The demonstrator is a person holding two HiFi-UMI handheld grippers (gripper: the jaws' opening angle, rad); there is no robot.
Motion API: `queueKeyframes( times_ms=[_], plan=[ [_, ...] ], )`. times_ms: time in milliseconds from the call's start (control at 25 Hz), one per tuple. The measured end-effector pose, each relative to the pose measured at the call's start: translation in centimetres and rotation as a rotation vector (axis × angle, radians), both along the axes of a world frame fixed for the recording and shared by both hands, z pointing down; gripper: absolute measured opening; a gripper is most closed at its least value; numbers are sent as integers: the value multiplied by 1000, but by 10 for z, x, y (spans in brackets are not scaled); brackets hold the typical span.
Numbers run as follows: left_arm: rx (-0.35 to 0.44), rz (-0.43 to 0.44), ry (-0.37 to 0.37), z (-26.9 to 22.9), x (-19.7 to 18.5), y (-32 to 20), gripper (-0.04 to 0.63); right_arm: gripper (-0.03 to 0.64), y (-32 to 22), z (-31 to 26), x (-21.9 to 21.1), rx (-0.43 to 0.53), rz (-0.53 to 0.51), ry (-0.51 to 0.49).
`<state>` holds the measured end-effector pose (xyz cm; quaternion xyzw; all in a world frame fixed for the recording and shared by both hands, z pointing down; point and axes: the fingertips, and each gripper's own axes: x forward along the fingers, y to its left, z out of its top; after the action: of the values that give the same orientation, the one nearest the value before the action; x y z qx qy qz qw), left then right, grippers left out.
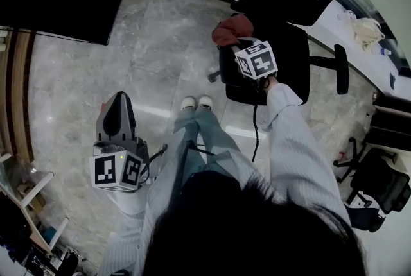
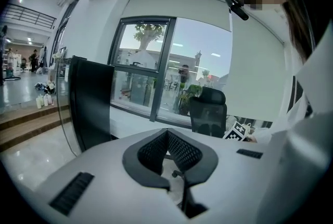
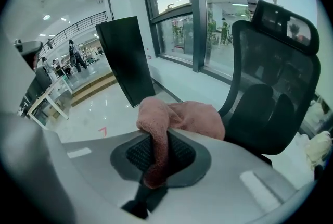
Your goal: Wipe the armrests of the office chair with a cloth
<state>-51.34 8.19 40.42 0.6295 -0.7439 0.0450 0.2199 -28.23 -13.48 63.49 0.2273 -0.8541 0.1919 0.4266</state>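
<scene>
Right gripper point(image 1: 243, 45), upper centre of the head view: jaws closed on a bunched pink cloth point(image 1: 231, 29), held at the left edge of the black office chair point(image 1: 292, 53). Left gripper point(image 2: 167, 133), lower left: jaws together, nothing between them, well apart from the chair.

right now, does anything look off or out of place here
Nothing stands out. The office chair stands upright, the pink cloth is clamped in the right gripper, and the left gripper is shut and empty.

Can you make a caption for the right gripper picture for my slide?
Right tongs pinch a pink cloth in front of the black office chair.
</scene>
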Motion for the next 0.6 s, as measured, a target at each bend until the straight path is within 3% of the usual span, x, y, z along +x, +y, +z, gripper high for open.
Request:
queueKeyframes(
  times_ms=[280, 600],
  plan=[
    [51, 105, -2, -13, 36, -23, 3, 40, 88, -14, 28, -23, -76, -43],
    [73, 173, -5, -29, 64, -28, 3, 40, 139, -22, 49, -48, -39, -88]
  ],
)
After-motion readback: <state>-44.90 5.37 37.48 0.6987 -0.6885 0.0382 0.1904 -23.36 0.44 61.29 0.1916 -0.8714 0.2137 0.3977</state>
